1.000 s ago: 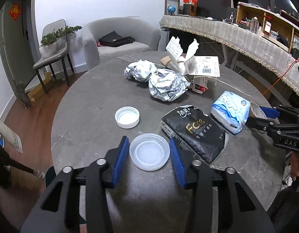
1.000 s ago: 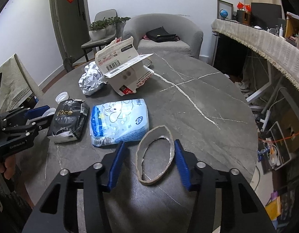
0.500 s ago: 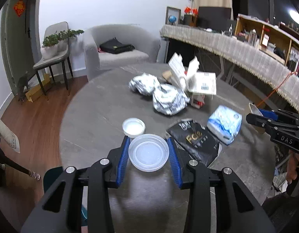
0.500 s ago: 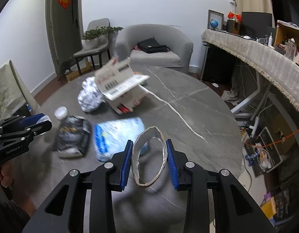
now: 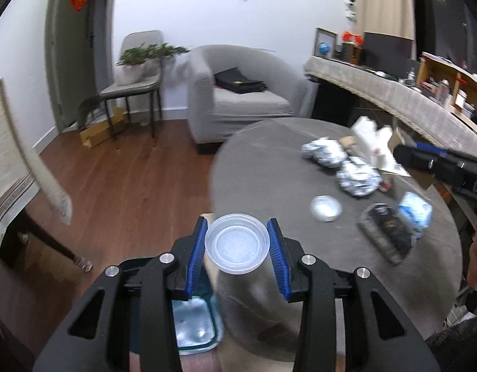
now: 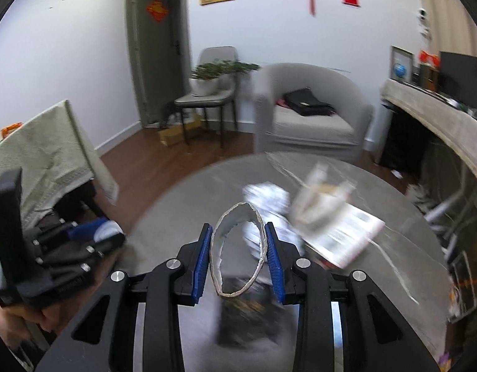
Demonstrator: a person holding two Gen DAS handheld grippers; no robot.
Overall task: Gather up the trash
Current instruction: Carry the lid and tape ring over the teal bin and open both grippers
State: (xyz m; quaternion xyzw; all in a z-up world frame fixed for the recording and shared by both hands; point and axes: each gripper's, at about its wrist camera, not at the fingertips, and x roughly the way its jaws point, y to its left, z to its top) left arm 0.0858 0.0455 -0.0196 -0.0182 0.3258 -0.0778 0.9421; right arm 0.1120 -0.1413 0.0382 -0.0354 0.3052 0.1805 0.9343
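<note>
Now we carry a clear plastic lid (image 5: 236, 247) pinched in the left tongs (image 5: 236, 249), nearest the bin (image 5: 192, 322) below; the right tongs (image 6: 238, 255) squeeze a cardboard ring (image 6: 238, 252).

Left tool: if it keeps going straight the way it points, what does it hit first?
Probably the grey table: the left tool, shut on the clear lid, points down over its near edge. The white cap lies right of that line. Depth is unclear.

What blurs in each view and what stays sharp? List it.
Left wrist view: the clear lid in the left gripper is sharp; the table litter smears. Right wrist view: the cardboard ring in the right gripper is crisp; the torn box streaks.
</note>
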